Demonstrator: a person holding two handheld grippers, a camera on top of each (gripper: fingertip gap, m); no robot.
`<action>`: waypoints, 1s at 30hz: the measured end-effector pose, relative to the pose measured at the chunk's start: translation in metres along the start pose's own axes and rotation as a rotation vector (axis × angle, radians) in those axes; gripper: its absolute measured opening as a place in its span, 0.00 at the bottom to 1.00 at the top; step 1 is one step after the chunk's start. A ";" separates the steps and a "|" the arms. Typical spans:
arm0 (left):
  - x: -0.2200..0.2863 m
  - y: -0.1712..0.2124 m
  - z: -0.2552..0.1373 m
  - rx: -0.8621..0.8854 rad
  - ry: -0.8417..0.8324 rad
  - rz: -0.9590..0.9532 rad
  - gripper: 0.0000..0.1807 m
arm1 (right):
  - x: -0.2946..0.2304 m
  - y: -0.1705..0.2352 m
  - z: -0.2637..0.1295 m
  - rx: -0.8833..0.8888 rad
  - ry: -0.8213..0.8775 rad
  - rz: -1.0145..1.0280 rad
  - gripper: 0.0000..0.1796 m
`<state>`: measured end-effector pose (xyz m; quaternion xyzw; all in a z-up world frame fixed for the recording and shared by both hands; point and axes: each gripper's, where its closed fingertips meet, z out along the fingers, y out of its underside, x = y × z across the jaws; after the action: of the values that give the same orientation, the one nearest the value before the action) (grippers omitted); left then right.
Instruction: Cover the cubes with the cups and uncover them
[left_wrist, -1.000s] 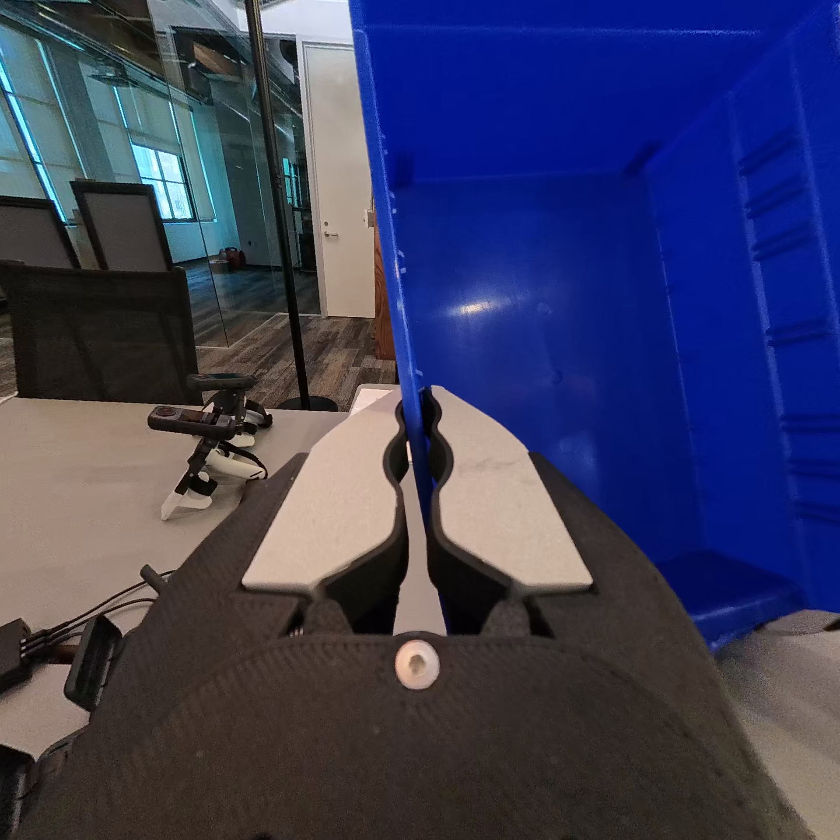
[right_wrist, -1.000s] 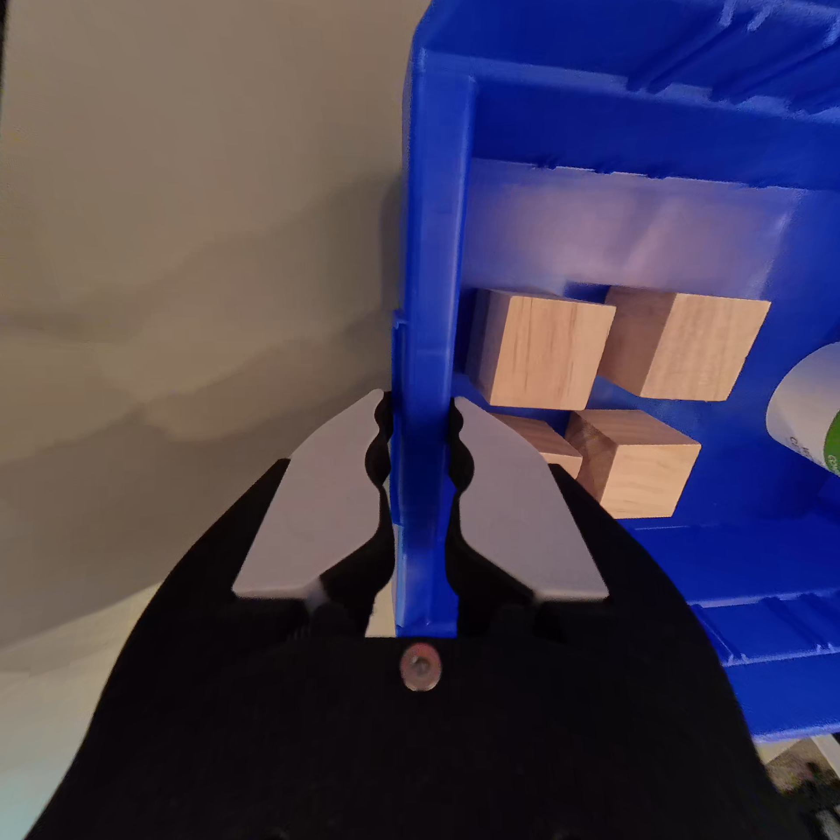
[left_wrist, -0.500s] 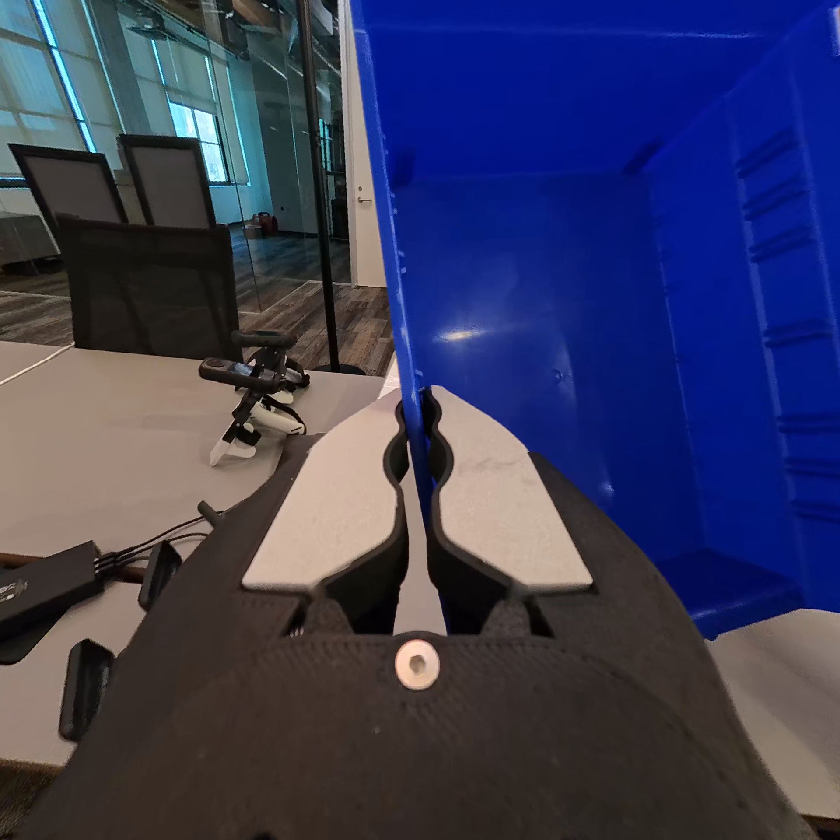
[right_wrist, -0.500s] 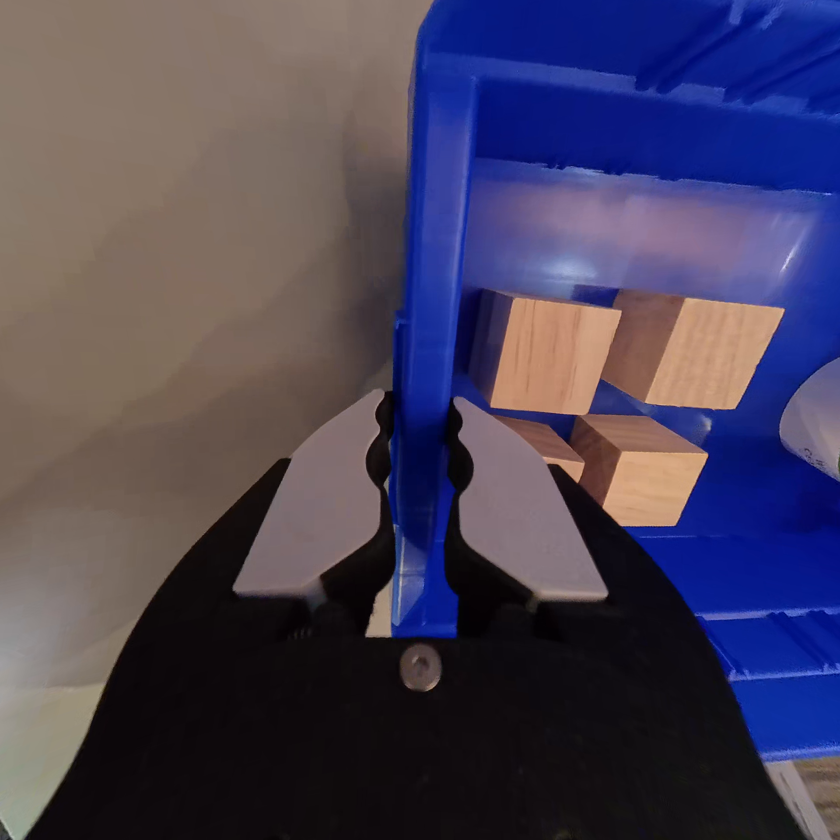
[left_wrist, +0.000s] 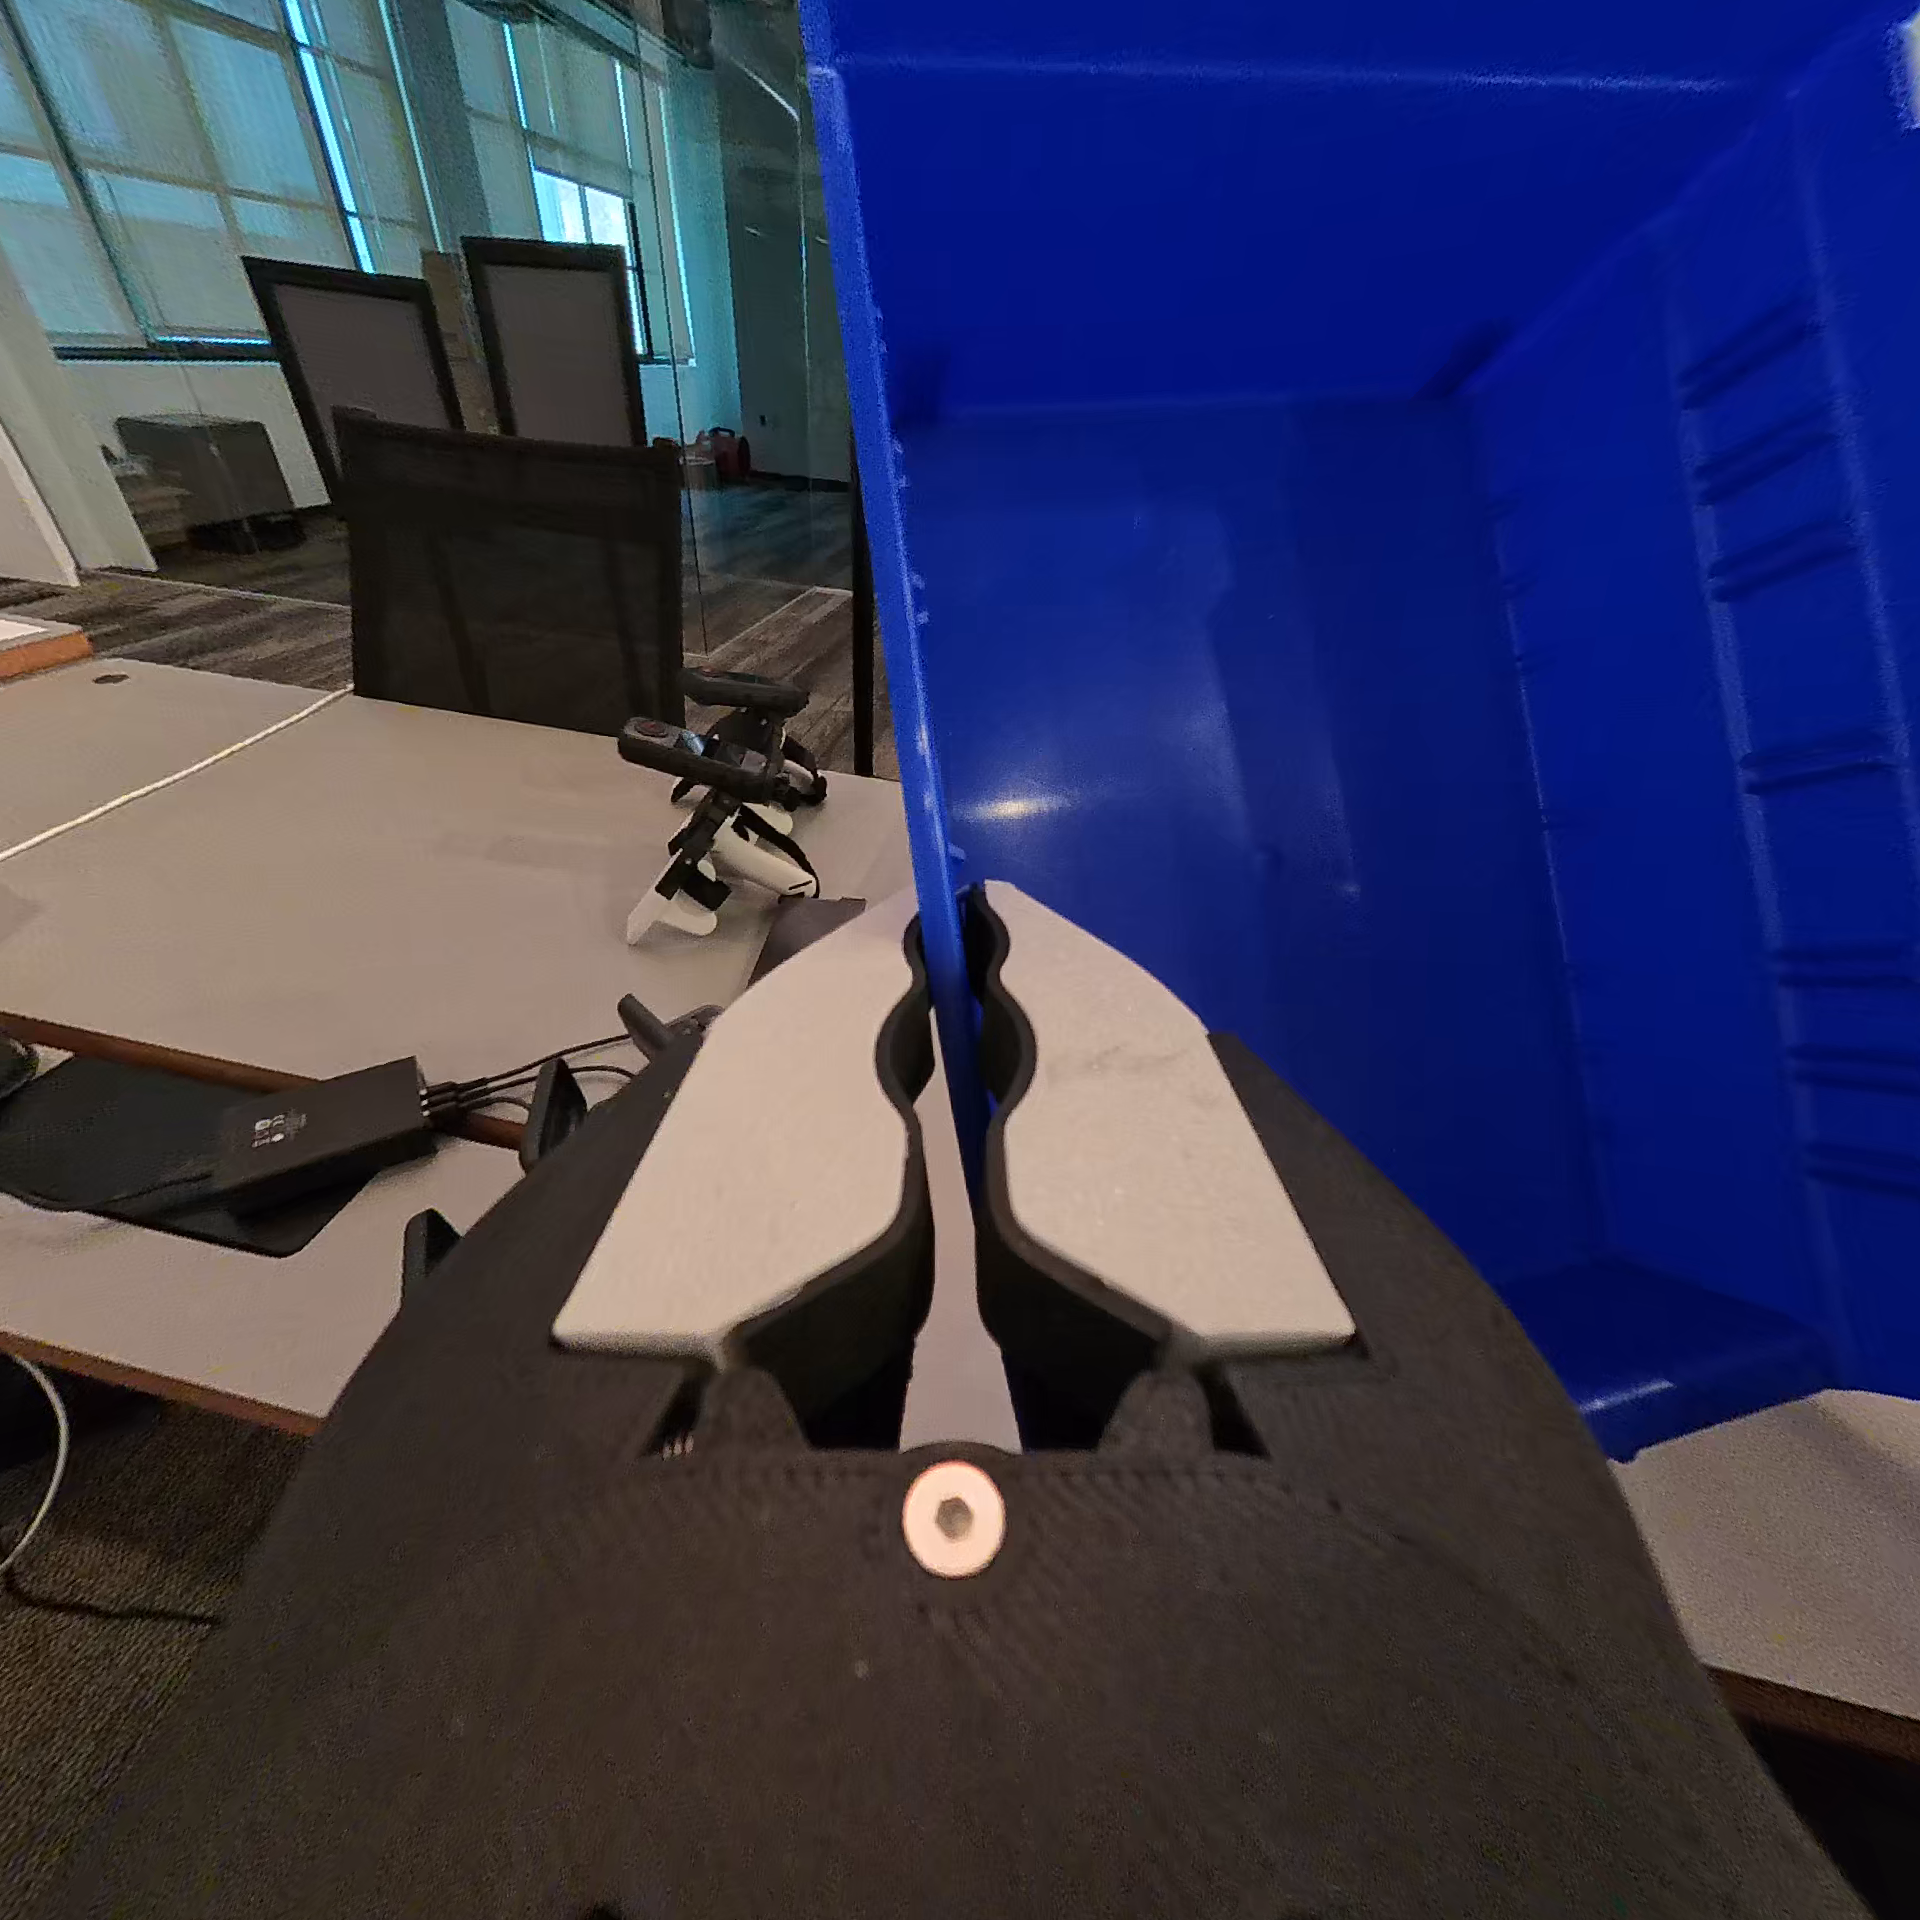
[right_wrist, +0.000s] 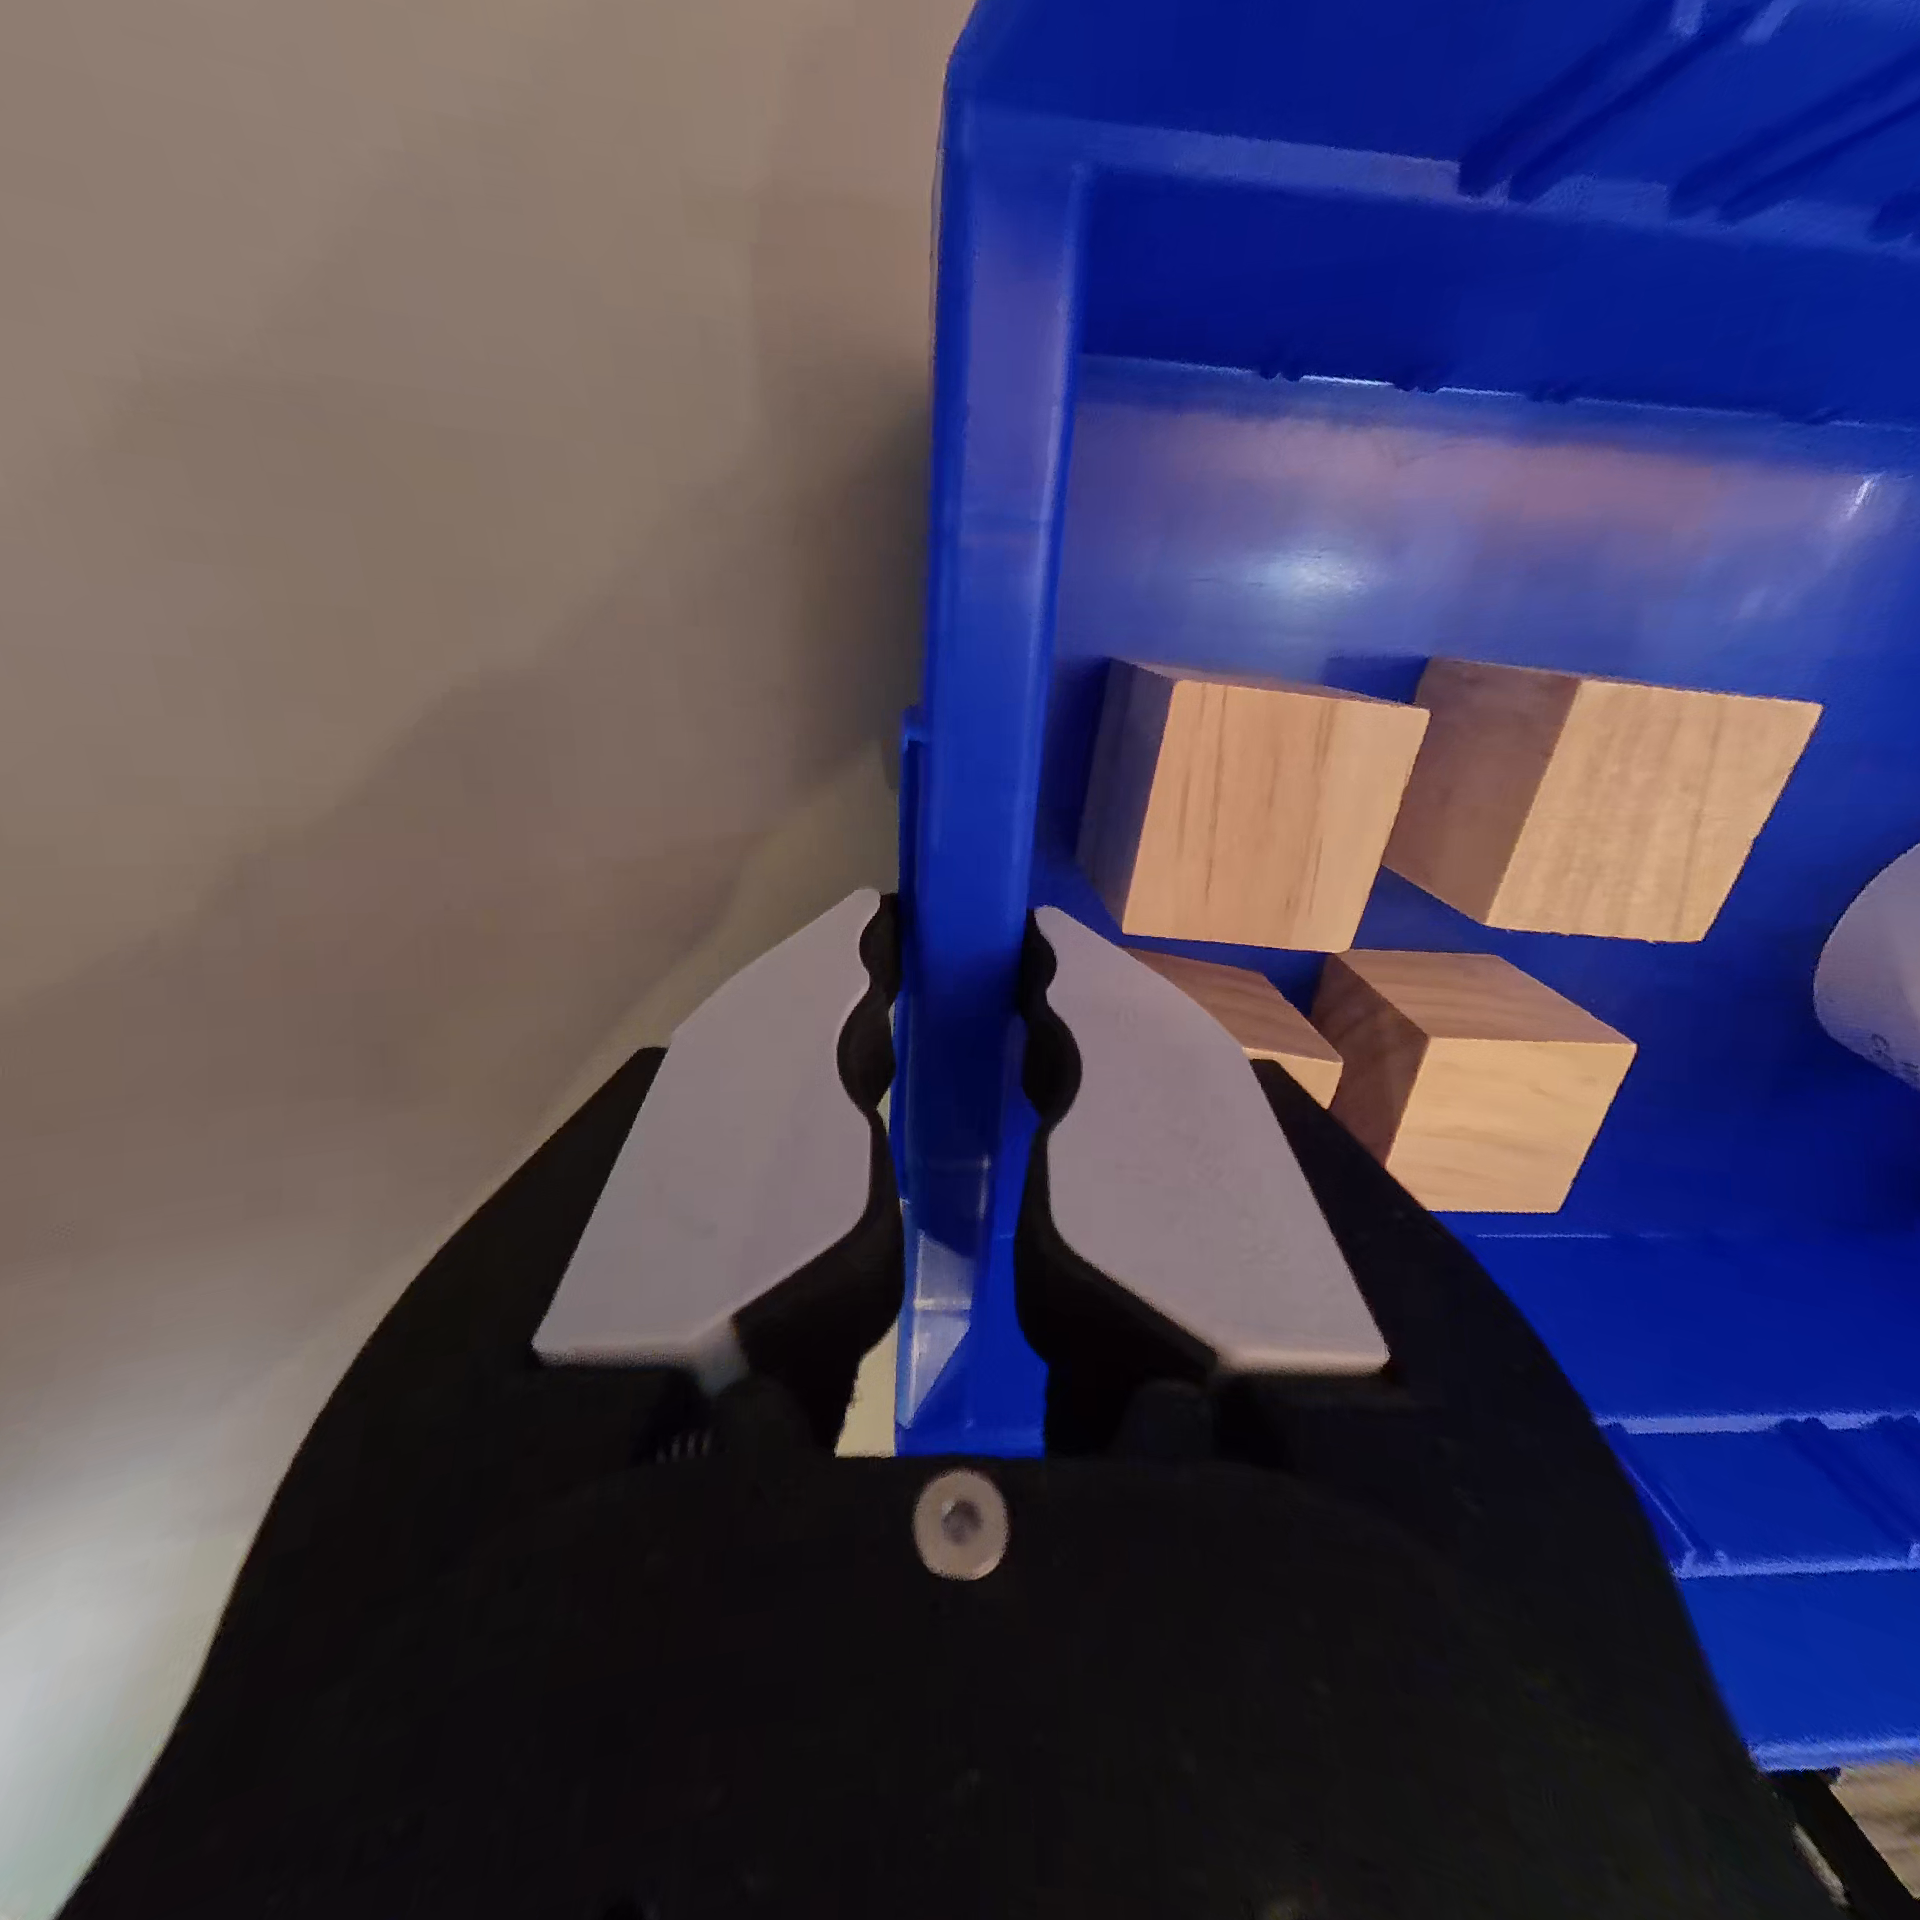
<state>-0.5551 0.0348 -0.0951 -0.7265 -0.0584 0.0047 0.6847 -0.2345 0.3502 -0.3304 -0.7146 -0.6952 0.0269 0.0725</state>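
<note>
Jaws, left gripper (left_wrist: 951, 914): closed on the thin side wall of the blue bin (left_wrist: 1299, 727), one finger outside the wall and one inside, pads touching the plastic.
Jaws, right gripper (right_wrist: 958, 920): held a little wider than the left pair, clamped over the thicker rolled rim at a corner of the blue bin (right_wrist: 1455, 260).
Bin attitude: tipped, judging by the right wrist view, where its contents lay gathered toward one inner wall.
Cubes (right_wrist: 1252, 805): four wooden ones showed inside the bin, bunched just beside the gripped rim; two sat against the inner wall, two nearer the right gripper, one of them half hidden behind its inner finger.
Cup (right_wrist: 1881, 997): only a pale curved edge showed, inside the bin, on the far side of the cubes from the rim; how many there were could not be told.
Bin's other end: bare blue in the left wrist view.
Desk (left_wrist: 343, 883): grey, beside the bin's gripped wall, carrying a small camera mount (left_wrist: 727, 790) and a black box with cables (left_wrist: 322, 1132).
Handling, cubes: probably light, hard and smooth-sided; flat opposite faces should suit a squeeze, though loose cubes would likely slide or tumble.
Handling, cup: likely thin and easily crushed, so a gentle pinch at the wall seemed wise.
Handling, bin: stiff plastic; the rim looked the firmer hold.
</note>
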 end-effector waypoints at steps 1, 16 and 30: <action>-0.002 0.001 -0.002 -0.002 -0.004 0.000 0.02 | 0.002 0.001 0.000 -0.001 -0.002 -0.006 0.12; 0.045 -0.008 0.030 0.016 0.092 0.030 0.02 | -0.007 0.000 -0.098 0.303 0.273 -0.068 0.38; 0.233 -0.026 0.109 0.105 0.310 0.144 0.02 | -0.143 0.068 -0.298 1.403 0.056 0.340 0.40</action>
<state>-0.3355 0.1655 -0.0590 -0.6839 0.1003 -0.0554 0.7205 -0.1308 0.1861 -0.0543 -0.5984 -0.3913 0.4595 0.5269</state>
